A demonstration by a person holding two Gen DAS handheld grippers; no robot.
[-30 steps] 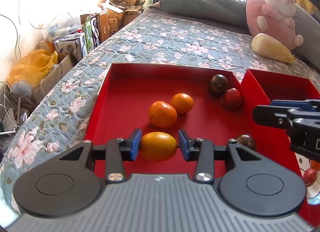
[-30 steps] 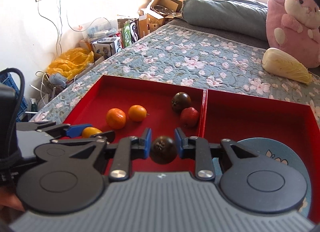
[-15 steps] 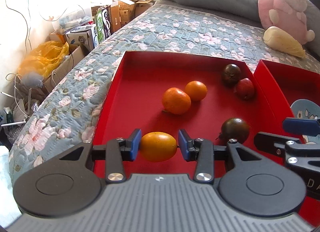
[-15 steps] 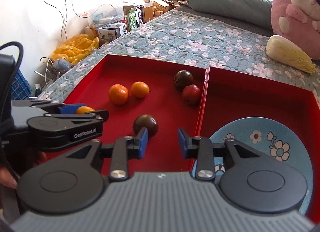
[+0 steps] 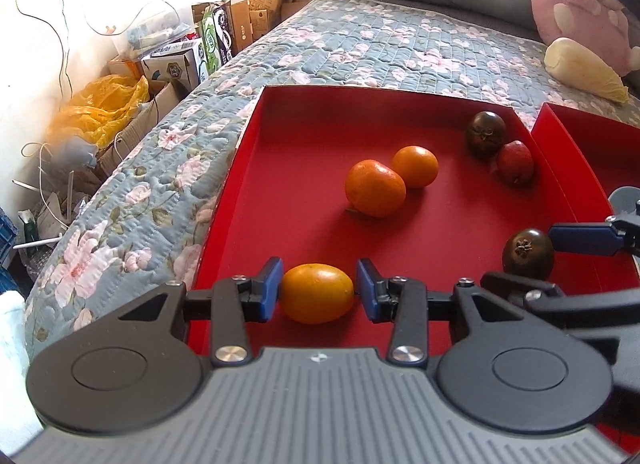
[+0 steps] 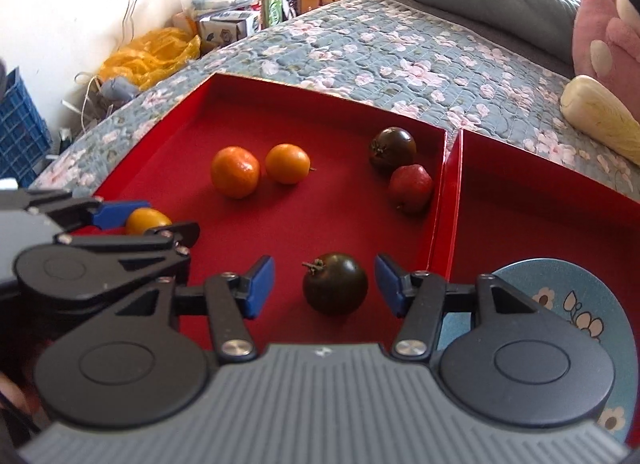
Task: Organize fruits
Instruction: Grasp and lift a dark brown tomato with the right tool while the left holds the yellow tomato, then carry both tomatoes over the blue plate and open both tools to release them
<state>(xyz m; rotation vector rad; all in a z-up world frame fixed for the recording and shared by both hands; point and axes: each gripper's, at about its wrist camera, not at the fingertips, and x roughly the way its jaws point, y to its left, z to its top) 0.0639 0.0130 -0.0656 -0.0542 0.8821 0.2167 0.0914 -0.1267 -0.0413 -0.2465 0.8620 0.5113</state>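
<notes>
My left gripper [image 5: 318, 290] is shut on a yellow-orange fruit [image 5: 316, 294] just above the near-left floor of the left red tray [image 5: 320, 123]. My right gripper [image 6: 324, 286] hangs low over the tray's near-right corner. Its jaws are opening, and a dark tomato [image 6: 335, 284] rests on the tray floor between the pads, with a gap on each side. Further back in the same tray lie two oranges [image 5: 375, 187] [image 5: 415, 165], another dark tomato [image 5: 485, 135] and a red fruit [image 5: 515, 163].
A second red tray [image 6: 540, 215] adjoins on the right, with a blue flowered plate [image 6: 560, 284] in it. Both trays sit on a flowered quilt [image 5: 360, 43]. A pale cabbage [image 6: 596, 119], a pink plush toy and a pillow lie behind. Boxes and bags crowd the floor at left.
My right gripper opened and let go of the dark tomato, which now sits on the tray floor between the pads. The left gripper kept its hold on the yellow-orange fruit.
</notes>
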